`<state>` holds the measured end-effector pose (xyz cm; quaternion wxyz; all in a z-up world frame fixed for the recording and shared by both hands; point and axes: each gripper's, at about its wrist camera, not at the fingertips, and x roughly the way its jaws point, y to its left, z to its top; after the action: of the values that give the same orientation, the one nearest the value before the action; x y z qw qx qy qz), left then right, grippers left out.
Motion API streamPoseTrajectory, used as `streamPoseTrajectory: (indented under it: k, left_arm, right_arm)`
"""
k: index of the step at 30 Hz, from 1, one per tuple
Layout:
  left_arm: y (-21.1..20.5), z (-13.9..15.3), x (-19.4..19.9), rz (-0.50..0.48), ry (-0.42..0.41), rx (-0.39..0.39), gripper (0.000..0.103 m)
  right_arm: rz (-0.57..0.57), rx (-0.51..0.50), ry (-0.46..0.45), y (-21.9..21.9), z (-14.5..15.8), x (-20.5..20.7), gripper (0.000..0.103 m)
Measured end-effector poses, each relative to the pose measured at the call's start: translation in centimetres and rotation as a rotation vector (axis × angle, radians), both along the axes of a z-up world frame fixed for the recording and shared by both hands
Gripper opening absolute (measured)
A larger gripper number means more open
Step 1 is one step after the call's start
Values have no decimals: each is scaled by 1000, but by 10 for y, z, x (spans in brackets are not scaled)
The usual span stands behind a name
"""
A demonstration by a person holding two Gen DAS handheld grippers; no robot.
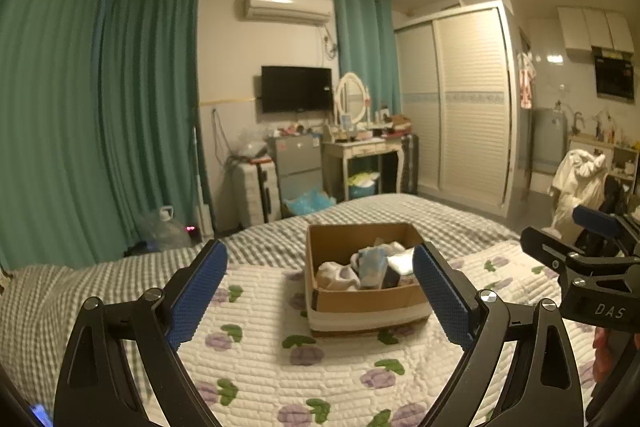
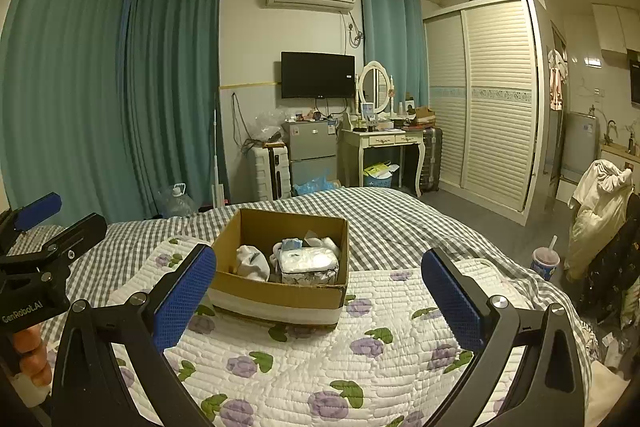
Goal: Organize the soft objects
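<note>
An open cardboard box stands on a white quilt with purple flowers on the bed. Inside lie white socks, a pale blue packet and a silvery white soft pack. The box also shows in the right wrist view. My left gripper is open and empty, held just in front of the box. My right gripper is open and empty, to the right of the box and a little nearer than it. The right gripper also shows at the right edge of the left wrist view.
A grey checked sheet covers the bed beyond the quilt. Teal curtains hang on the left. A small fridge, a dressing table and a wardrobe stand at the far wall. A cup with a straw stands right of the bed.
</note>
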<state>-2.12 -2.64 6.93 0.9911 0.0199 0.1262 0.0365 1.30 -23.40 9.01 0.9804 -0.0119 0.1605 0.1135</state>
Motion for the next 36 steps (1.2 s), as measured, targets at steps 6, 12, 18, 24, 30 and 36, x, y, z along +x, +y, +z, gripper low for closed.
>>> streamPoseTrajectory:
  k: [6,12,18,24,30,36]
  left_arm:
    - [1,-2,1,-3,5,-1,95]
    - [1,-2,1,-2,5,1,95]
    - [5,-4,3,1,8,1,95]
    - [6,-5,2,4,7,1,95]
    - [6,-6,2,4,8,2,95]
    - [7,-6,2,5,8,2,95]
  right_arm:
    - [4,-9,0,3,-1,0,103]
    - [4,-10,9,5,-3,1,103]
    - [4,-11,10,6,-4,1,103]
    - [4,-11,11,6,-4,1,103]
    - [5,-11,12,6,-4,2,103]
    - [6,-11,17,6,-5,2,103]
